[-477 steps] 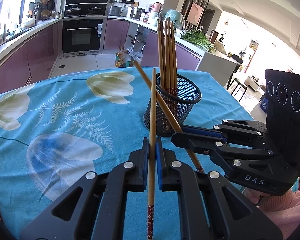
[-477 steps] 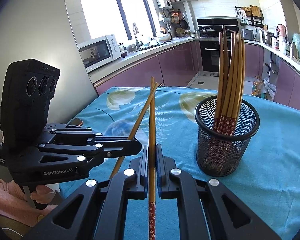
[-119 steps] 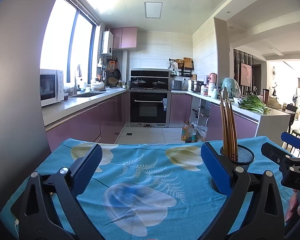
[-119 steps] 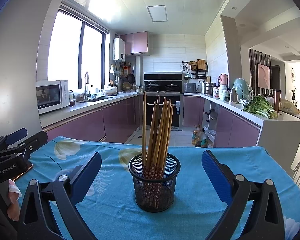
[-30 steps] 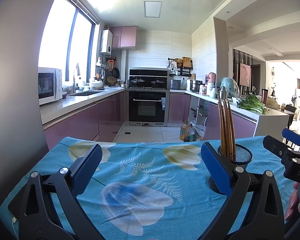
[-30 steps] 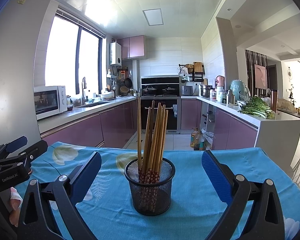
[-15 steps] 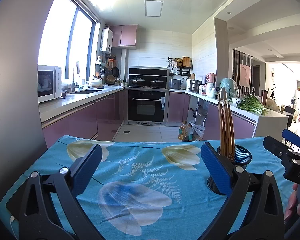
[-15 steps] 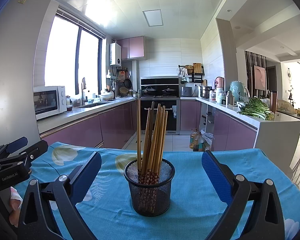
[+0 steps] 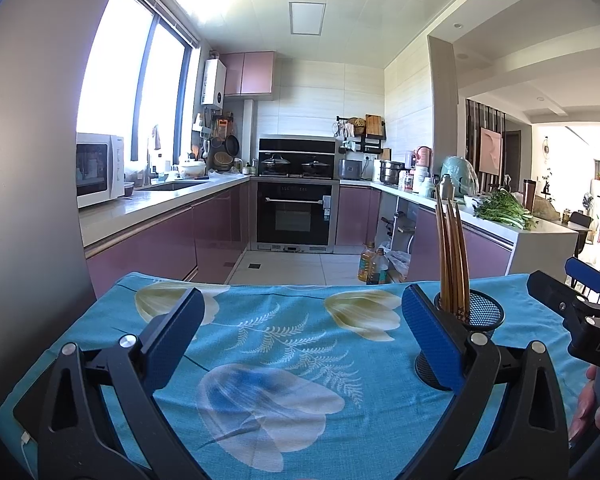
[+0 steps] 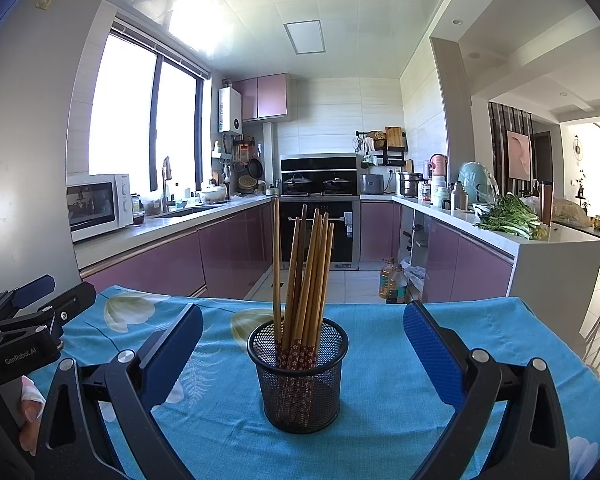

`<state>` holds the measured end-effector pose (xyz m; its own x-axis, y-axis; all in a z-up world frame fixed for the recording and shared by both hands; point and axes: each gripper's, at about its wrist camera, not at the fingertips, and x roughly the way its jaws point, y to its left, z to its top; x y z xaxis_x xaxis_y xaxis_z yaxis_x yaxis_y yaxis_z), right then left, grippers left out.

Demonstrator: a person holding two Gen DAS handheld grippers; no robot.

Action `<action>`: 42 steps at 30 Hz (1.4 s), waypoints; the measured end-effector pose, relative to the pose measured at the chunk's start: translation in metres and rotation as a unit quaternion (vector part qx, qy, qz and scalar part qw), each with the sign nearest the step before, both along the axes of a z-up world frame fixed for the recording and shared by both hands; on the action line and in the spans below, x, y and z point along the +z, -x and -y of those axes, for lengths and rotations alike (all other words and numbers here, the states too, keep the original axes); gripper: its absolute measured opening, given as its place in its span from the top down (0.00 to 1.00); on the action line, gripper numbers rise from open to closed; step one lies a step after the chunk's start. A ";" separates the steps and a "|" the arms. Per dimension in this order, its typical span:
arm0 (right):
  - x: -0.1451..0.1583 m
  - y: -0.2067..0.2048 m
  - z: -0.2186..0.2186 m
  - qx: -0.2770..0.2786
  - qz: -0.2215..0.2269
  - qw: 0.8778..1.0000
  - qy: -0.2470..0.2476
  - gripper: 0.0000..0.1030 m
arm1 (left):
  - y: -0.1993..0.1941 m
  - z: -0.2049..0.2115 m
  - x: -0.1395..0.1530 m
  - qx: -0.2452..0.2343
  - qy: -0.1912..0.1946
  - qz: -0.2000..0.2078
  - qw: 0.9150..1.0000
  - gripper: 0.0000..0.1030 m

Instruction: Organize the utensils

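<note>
A black wire-mesh cup [image 10: 298, 376] stands upright on the blue flowered tablecloth [image 10: 380, 420]. Inside it a bundle of wooden chopsticks [image 10: 304, 280] stands nearly vertical, thin tips up, fanning slightly apart; their lower ends, red with a small white flower pattern, show through the mesh. One chopstick stands straighter at the left.
</note>
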<state>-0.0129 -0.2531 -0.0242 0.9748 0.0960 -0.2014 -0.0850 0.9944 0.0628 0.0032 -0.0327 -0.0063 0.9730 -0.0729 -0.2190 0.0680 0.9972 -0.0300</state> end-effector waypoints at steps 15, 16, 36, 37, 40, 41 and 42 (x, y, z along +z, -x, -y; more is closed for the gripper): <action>-0.001 0.002 -0.002 -0.002 0.000 1.000 -0.001 0.06 | -0.001 -0.001 0.000 0.000 0.000 0.000 1.000 0.05; -0.001 0.002 -0.002 -0.002 0.000 1.000 -0.002 0.06 | -0.001 -0.001 0.000 0.000 -0.001 0.000 1.000 0.05; -0.003 0.001 -0.004 -0.004 -0.001 1.000 -0.004 0.06 | -0.002 -0.003 0.000 0.004 0.002 0.000 1.000 0.05; -0.003 0.000 -0.004 -0.004 -0.002 1.000 -0.004 0.06 | -0.002 -0.004 0.000 0.006 0.003 0.001 1.000 0.05; -0.004 0.000 -0.003 -0.005 -0.003 1.000 -0.004 0.06 | -0.002 -0.004 0.001 0.008 0.000 0.006 1.000 0.05; -0.004 0.000 -0.003 -0.005 -0.004 1.000 -0.005 0.06 | -0.002 -0.004 0.000 0.009 -0.001 0.007 1.000 0.05; -0.005 0.000 -0.002 -0.006 -0.004 1.000 -0.005 0.06 | -0.003 -0.005 0.000 0.007 -0.001 0.005 1.000 0.05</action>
